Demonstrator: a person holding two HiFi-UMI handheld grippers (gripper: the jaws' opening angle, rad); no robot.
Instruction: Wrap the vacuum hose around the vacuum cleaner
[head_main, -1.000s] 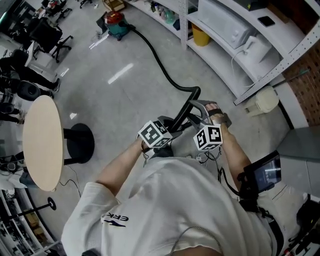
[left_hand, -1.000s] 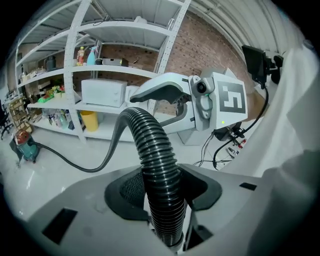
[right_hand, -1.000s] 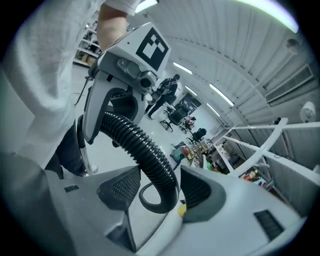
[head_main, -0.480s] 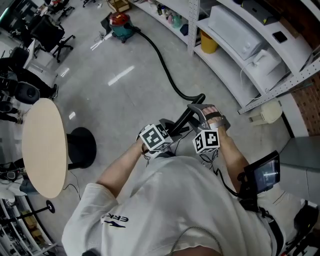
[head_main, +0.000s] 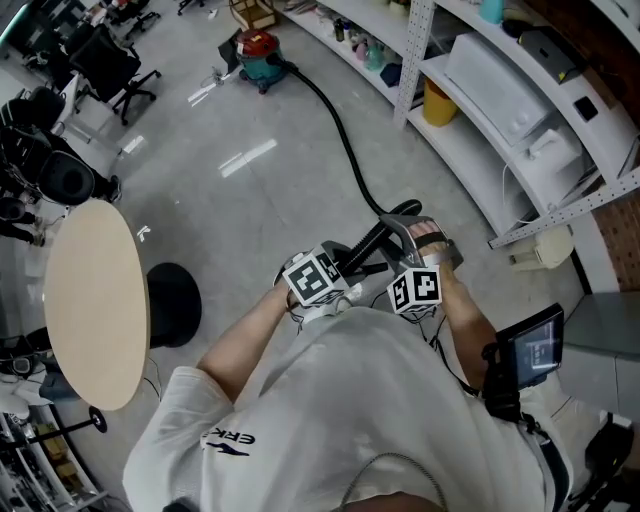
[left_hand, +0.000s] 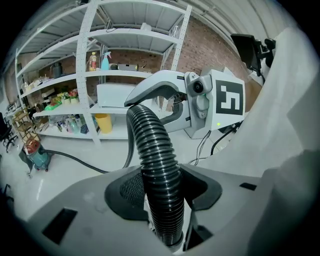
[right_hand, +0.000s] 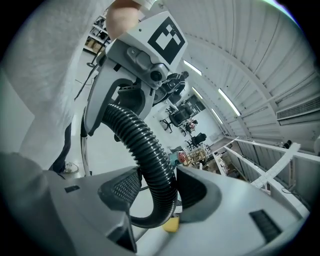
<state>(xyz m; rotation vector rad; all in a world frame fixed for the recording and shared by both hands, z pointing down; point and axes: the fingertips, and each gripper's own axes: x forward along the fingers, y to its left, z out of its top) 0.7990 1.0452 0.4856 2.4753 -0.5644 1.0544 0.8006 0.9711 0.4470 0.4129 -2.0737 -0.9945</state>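
You: left gripper (left_hand: 163, 202) and right gripper (right_hand: 156, 192) both clamped on hose (left_hand: 150, 145) near its free end, side by side, sharing load. Vacuum (head_main: 262, 50) far across floor, hose trailing to it; wrapping not begun.

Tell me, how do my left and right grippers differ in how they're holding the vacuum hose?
The left gripper clamps a straight stretch of the hose; the right gripper clamps it where it curves. The right gripper grips nearer the vacuum cleaner end. Both are shut on it.

The vacuum hose (head_main: 345, 150) ends unseen (head view) beneath the left gripper (head_main: 343, 260).
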